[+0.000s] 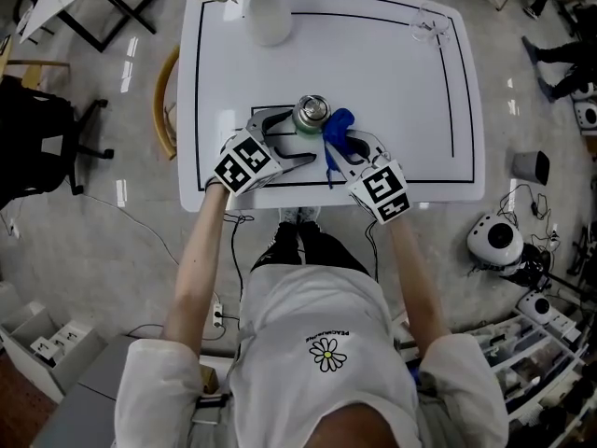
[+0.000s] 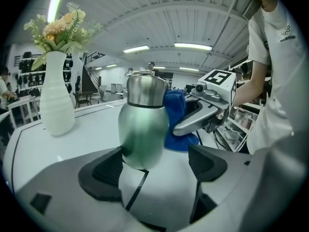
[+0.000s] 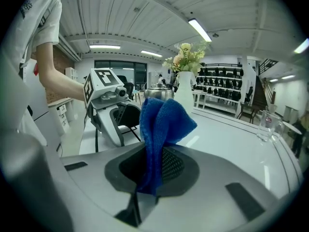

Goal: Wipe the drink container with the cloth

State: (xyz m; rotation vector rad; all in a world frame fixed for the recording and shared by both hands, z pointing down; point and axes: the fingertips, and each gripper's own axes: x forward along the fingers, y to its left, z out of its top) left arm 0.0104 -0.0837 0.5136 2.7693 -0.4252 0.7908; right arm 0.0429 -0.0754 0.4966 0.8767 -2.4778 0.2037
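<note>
A steel drink bottle (image 1: pixel 311 114) with a greenish sheen stands upright near the front of the white table (image 1: pixel 392 82). My left gripper (image 1: pixel 297 136) is open, with the bottle (image 2: pixel 143 127) between its jaws; it sits close against the left pad, with a gap to the right pad. My right gripper (image 1: pixel 343 144) is shut on a blue cloth (image 1: pixel 338 125). The cloth (image 3: pixel 161 124) stands up bunched from the jaws and presses against the bottle's right side (image 2: pixel 176 120). Only the bottle's top (image 3: pixel 157 92) shows behind the cloth in the right gripper view.
A white vase (image 1: pixel 266 12) with flowers stands at the table's far edge. A clear glass (image 1: pixel 431 24) sits at the far right corner. A wooden chair (image 1: pixel 166 101) is at the table's left side. A black line runs round the tabletop.
</note>
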